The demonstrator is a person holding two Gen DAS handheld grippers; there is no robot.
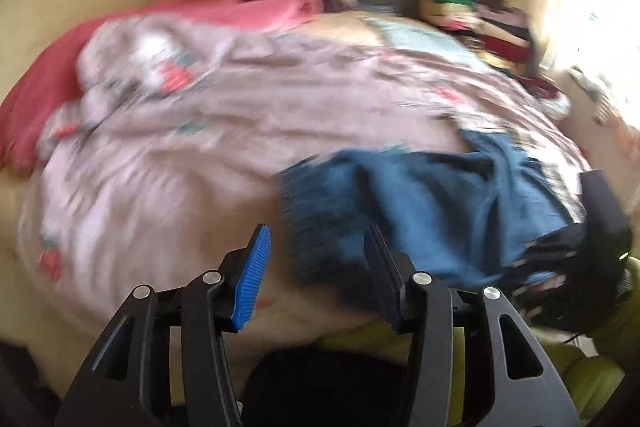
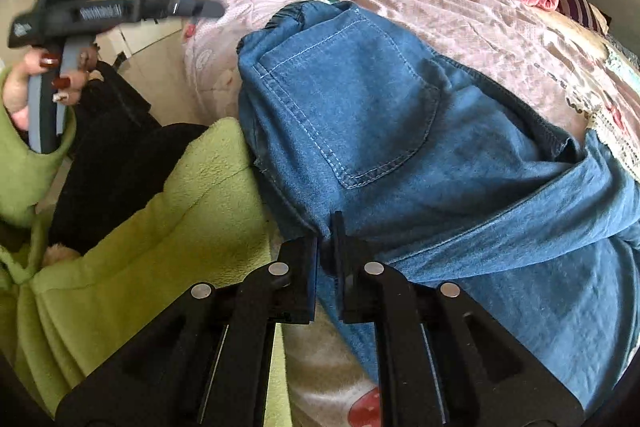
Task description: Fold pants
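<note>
Pinching blue pants, the right tool faces a quilt reading "Eat"; left tool gapes.

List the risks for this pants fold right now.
The right gripper pinches only a thin edge of the jeans, so denim may slip out. The left gripper is open and holds nothing, so one side stays loose. The jeans lie bunched on the rumpled bedspread, which invites crooked creases.

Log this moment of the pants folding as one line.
stage: mid-fold | right gripper: shut on jeans | left gripper: open, empty, off the jeans | surface: bed
</note>
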